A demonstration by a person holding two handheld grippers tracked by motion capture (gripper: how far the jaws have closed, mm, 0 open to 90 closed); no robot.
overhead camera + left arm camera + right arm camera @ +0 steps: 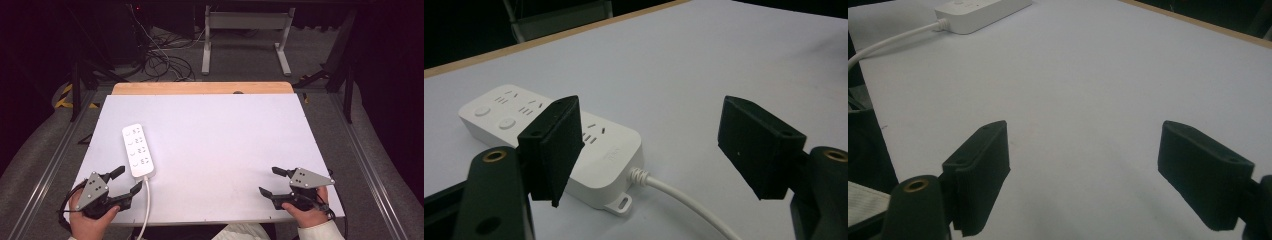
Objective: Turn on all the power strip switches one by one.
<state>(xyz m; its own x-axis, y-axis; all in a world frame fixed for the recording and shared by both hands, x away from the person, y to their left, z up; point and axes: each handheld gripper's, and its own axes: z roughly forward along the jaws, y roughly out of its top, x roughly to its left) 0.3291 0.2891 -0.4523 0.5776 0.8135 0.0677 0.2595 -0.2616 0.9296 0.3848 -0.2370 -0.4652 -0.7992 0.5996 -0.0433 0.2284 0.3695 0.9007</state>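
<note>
Counter (220, 135): white top, wooden strip along the far edge.

Power strip (138, 150) lies flat on the left half of the counter, long axis running near to far, socket face up. Four socket groups show in the high view. Its white cord (146, 205) leaves the near end and runs off the near edge of the counter.

Left claw (127, 182): held in the left hand (90, 220) at the near left corner, jaws spread wide, nothing between them. It sits just beside the near end of the strip; one jaw tip is close to the cord exit, and I cannot tell from the high view whether it touches. In the left gripper view the strip (549, 140) lies past the left jaw, partly hidden by it, with two round buttons at its far end and a mounting tab at the near corner; the cord (684, 200) passes between the jaws on the counter surface, the jaws apparently above it.

Right claw (274, 181): held in the right hand (305, 212) at the near right corner, jaws wide, holding nothing, well apart from the strip. In the right gripper view bare counter (1088, 90) lies between the jaws; the strip (983, 10) and cord (893, 42) sit at the top left, far off.
</note>
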